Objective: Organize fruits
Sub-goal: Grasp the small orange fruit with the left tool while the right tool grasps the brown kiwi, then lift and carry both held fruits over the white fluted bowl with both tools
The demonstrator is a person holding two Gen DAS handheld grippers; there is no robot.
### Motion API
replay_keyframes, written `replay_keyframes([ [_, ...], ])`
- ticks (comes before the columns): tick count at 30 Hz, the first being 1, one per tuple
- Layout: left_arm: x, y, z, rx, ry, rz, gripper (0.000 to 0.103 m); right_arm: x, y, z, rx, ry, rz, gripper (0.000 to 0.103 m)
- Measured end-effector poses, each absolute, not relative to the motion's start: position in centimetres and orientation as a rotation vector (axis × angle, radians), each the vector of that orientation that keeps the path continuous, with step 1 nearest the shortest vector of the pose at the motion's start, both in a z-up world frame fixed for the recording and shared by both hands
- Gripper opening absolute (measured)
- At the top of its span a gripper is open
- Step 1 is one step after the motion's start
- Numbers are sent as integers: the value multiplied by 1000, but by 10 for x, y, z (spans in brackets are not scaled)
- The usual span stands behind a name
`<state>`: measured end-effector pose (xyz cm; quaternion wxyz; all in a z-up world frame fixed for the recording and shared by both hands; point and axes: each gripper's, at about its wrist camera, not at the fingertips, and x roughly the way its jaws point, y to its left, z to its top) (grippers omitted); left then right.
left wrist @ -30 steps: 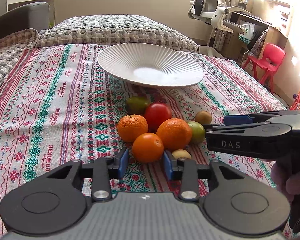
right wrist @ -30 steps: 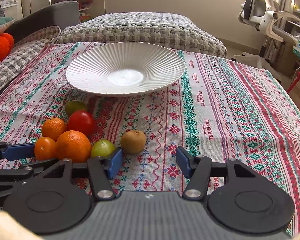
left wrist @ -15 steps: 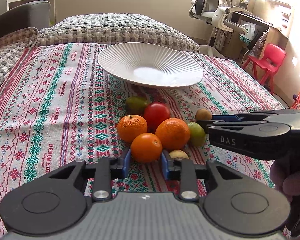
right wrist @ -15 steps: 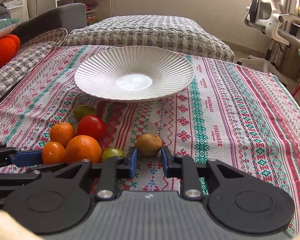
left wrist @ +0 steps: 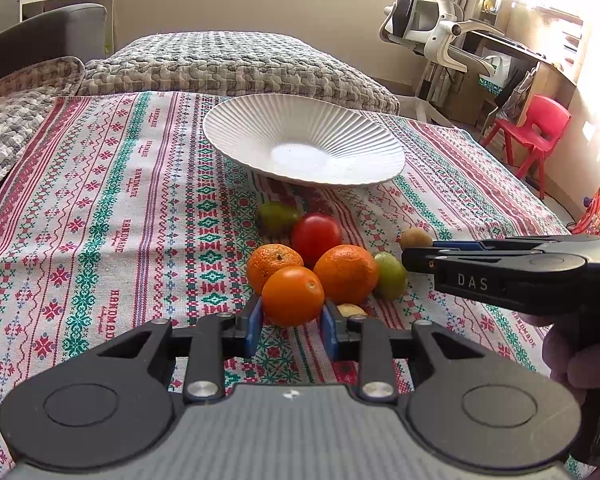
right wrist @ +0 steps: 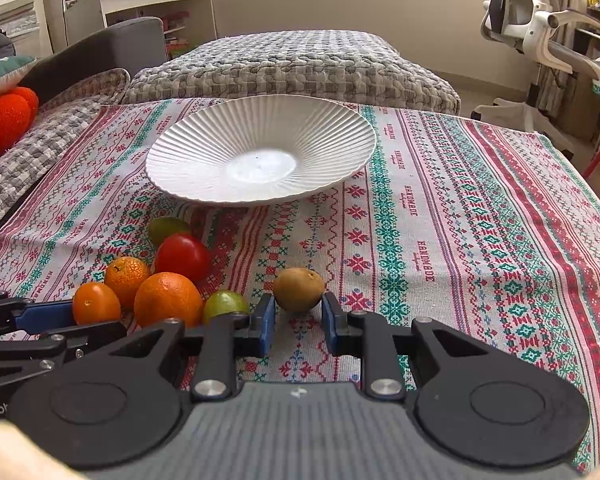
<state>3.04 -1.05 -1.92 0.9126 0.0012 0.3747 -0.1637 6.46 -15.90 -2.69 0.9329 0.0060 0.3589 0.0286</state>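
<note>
- left gripper [left wrist: 292, 320] blue pads clamped on small orange [left wrist: 293, 296]
- right gripper [right wrist: 298, 316] narrow, pads gripping kiwi [right wrist: 299, 289]
- white ribbed plate [right wrist: 204, 136] beyond, holds nothing

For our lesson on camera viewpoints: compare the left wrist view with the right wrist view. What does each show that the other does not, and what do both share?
Only the left wrist view shows the small yellowish fruit behind the left tongs, and the red chair. Only the right wrist view shows the orange cushion on the sofa. Both share the white plate, with no fruit on it, the red tomato, the smooth orange between the left tongs' pads, and the kiwi between the pads of the right tongs.
</note>
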Motion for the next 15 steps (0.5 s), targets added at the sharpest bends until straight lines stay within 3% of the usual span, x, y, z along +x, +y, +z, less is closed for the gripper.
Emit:
replay_keyframes([
  [13,23,-9,-10,-3,766,-344,22,61,-163,-21,30,732,79,20],
  [15,23,-8,-11,-6,769,-343,22,62,-164,-23,40,739,85,28],
])
